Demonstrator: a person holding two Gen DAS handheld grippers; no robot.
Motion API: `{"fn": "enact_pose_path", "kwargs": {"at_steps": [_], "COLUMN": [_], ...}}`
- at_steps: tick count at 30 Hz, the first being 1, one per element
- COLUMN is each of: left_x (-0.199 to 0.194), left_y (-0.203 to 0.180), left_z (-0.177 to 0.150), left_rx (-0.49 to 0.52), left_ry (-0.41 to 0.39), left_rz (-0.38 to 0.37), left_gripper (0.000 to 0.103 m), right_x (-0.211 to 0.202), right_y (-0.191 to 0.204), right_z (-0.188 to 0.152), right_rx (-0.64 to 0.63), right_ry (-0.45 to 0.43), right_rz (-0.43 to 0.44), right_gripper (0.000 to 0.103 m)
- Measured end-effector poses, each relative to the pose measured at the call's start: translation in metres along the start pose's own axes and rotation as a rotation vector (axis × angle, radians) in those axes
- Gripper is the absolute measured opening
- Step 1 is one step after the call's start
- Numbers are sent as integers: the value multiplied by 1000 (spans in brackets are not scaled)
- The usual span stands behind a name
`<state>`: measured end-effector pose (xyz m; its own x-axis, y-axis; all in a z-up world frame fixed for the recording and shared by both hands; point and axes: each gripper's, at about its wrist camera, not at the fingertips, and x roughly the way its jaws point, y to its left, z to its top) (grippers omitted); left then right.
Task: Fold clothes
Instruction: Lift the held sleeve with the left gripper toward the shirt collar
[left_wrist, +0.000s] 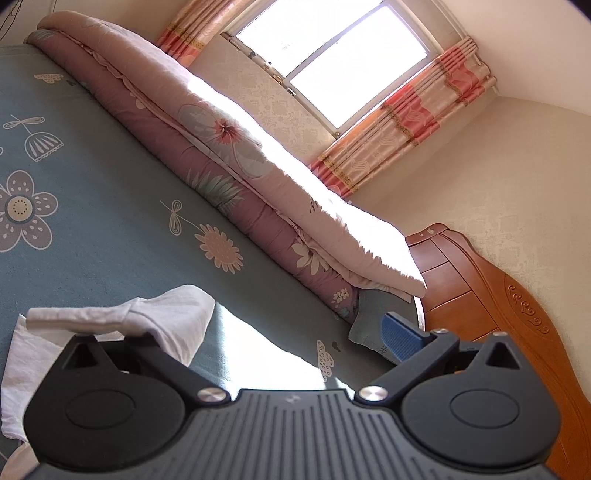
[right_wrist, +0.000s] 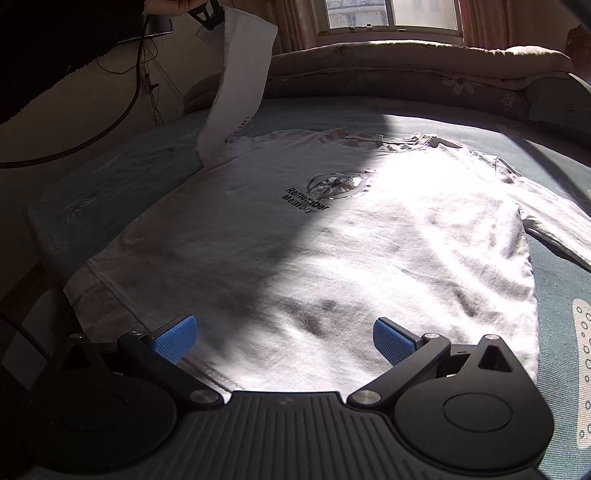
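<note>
A white T-shirt with black "Remember Memory" print lies flat on the blue-green bed sheet, collar toward the window. Its left sleeve is lifted high, hanging from my left gripper, which a hand holds at the top left. In the left wrist view my left gripper has its jaws wide apart. The white sleeve drapes over and hides the left finger, while the blue right pad is bare. My right gripper is open just above the shirt's bottom hem.
A folded floral quilt runs along the far side of the bed under the window. A wooden headboard stands at the right. Black cables hang by the wall past the bed's left edge.
</note>
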<state>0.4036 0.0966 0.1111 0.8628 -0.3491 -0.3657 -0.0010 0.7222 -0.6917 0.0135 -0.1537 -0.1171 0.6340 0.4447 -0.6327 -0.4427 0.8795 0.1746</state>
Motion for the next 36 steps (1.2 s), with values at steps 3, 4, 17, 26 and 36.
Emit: {"fn": "enact_pose_path", "kwargs": {"at_steps": [3, 4, 17, 26, 36], "left_x": [12, 17, 74, 101, 118], "left_y": [-14, -17, -49, -49, -58], "left_z": [-9, -12, -58, -87, -102], "left_rx": [20, 27, 105, 120, 135], "left_ry": [25, 31, 175, 250, 259], "left_rz": [5, 7, 16, 33, 12], "left_gripper": [102, 102, 102, 102, 102], "right_x": [0, 1, -2, -3, -1], "right_y": [-4, -6, -15, -18, -18], "right_z": [-1, -1, -1, -2, -3], "right_rx": [12, 19, 49, 60, 60], "right_ry": [-5, -4, -18, -22, -12], "right_rz": [3, 1, -8, -15, -20], "right_gripper": [103, 103, 103, 103, 103]}}
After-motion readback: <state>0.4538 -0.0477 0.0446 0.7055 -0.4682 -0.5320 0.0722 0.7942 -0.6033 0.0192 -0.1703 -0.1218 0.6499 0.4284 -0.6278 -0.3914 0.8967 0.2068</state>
